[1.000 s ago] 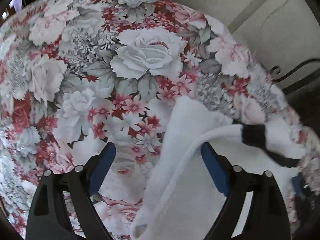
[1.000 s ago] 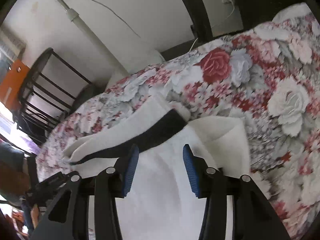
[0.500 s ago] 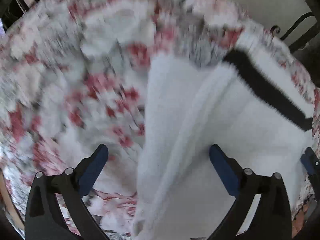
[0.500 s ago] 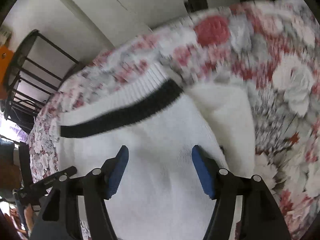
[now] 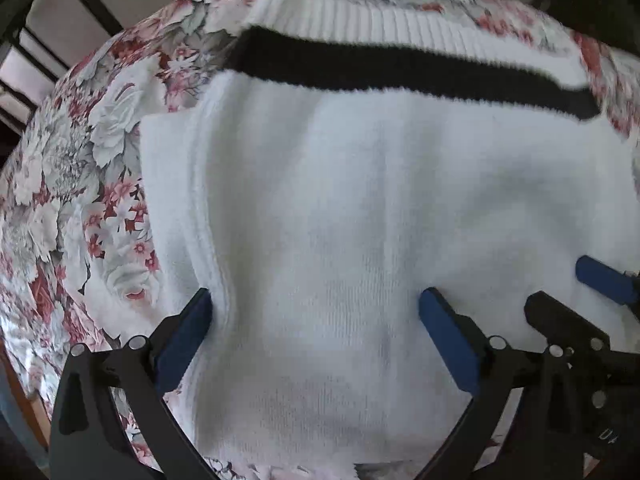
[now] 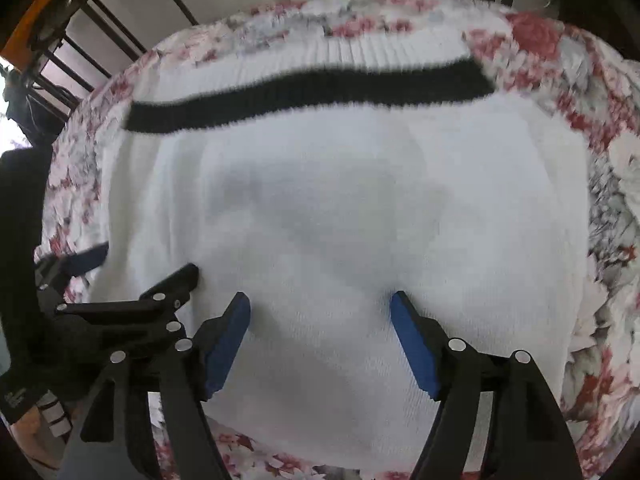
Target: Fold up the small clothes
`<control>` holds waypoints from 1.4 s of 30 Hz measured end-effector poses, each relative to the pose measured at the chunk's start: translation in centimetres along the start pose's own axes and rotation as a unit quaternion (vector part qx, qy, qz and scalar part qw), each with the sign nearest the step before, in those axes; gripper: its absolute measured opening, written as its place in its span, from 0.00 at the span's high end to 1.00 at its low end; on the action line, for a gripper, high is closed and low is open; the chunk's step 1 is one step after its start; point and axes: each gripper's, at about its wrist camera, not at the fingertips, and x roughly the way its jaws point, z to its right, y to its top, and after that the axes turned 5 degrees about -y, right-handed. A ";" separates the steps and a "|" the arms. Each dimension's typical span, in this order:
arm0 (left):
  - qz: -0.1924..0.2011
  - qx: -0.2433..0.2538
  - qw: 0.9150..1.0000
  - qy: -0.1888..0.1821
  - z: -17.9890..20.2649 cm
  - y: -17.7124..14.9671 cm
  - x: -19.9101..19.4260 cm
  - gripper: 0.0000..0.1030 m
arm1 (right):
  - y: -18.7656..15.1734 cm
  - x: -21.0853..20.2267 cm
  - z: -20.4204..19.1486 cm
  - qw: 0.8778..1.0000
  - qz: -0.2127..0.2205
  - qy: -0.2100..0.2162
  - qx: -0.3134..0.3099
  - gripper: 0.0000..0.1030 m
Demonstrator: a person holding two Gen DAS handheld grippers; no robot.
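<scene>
Inspecting from near to far, we found the left gripper [image 5: 314, 304] and right gripper [image 6: 320, 306] side by side above the white knit garment [image 5: 360, 200], jaws of both spread wide and grasping nothing. The garment lay flat on the floral cloth [image 5: 80, 184], its black band [image 5: 400, 70] and ribbed hem [image 5: 380, 20] at the far end. We saw no containers. Only the left view showed a folded layer along the garment's left edge; only the right view showed an orange object [image 6: 32, 20] beyond dark metal bars [image 6: 100, 8].
</scene>
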 end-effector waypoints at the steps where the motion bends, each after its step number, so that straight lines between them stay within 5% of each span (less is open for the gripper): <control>1: 0.022 -0.022 0.999 -0.020 -0.9 0.5 -1.0 0.04 | 0.5 -1.0 0.2 1.000 0.027 0.013 0.009 0.29; 3: 0.059 -0.057 0.996 -0.029 -2.3 0.8 -2.3 0.04 | 2.2 -3.3 0.8 0.996 0.089 0.020 0.023 0.27; 4: 0.064 -0.075 0.995 -0.021 -3.3 1.1 -2.6 0.04 | 2.9 -3.9 1.1 0.994 0.107 0.013 0.028 0.15; 6: 0.037 -0.088 0.995 -0.013 -4.1 1.4 -1.4 0.04 | 3.6 -3.7 2.2 0.992 0.121 0.003 0.042 0.03; 8: -0.030 -0.091 0.995 -0.009 -5.0 1.5 1.9 0.04 | 3.4 -0.2 3.6 0.996 0.056 -0.019 0.065 0.03; 12: -0.038 -0.137 0.989 -0.051 -6.8 1.9 1.8 0.04 | 3.2 1.5 1.4 0.995 0.035 -0.092 -0.002 0.03; 15: -0.008 -0.130 0.991 -0.009 -8.2 2.6 0.0 0.05 | 4.1 2.7 -0.5 0.989 -0.012 -0.144 -0.042 0.03; 19: 0.000 -0.111 0.993 -0.040 -8.4 2.8 -1.3 0.05 | 5.1 1.9 1.5 0.996 -0.029 -0.082 0.003 0.03; 21: 0.014 -0.096 0.994 -0.048 -5.3 2.2 -2.8 0.05 | 5.2 2.0 2.4 0.998 -0.023 -0.050 0.013 0.03; 24: 0.025 -0.064 0.996 -0.056 -3.8 2.6 -3.9 0.05 | 4.3 2.0 1.8 0.996 -0.029 -0.061 -0.050 0.03; 28: 0.023 -0.045 0.997 -0.055 -0.9 2.0 -4.4 0.05 | 4.4 -1.6 2.8 0.999 0.006 -0.037 0.002 0.03; 31: 0.039 -0.030 0.997 -0.052 0.4 0.9 -5.6 0.05 | 3.8 -4.1 3.3 0.996 0.024 -0.087 -0.021 0.03; 33: 0.007 -0.040 0.998 -0.046 0.7 -1.0 -5.5 0.05 | 1.2 -3.3 3.6 0.996 0.000 -0.092 -0.020 0.03; 35: -0.078 -0.065 0.993 -0.053 0.4 -2.1 -1.5 0.04 | -0.8 -0.5 3.4 0.994 -0.059 -0.088 -0.014 0.03; 37: -0.080 -0.051 0.995 -0.044 0.5 -2.7 -0.1 0.04 | -2.4 3.0 4.2 0.990 -0.105 -0.086 -0.022 0.03; 42: -0.075 -0.029 0.996 -0.024 2.3 -2.4 -0.3 0.04 | -1.4 3.0 4.9 0.992 -0.110 -0.059 -0.002 0.03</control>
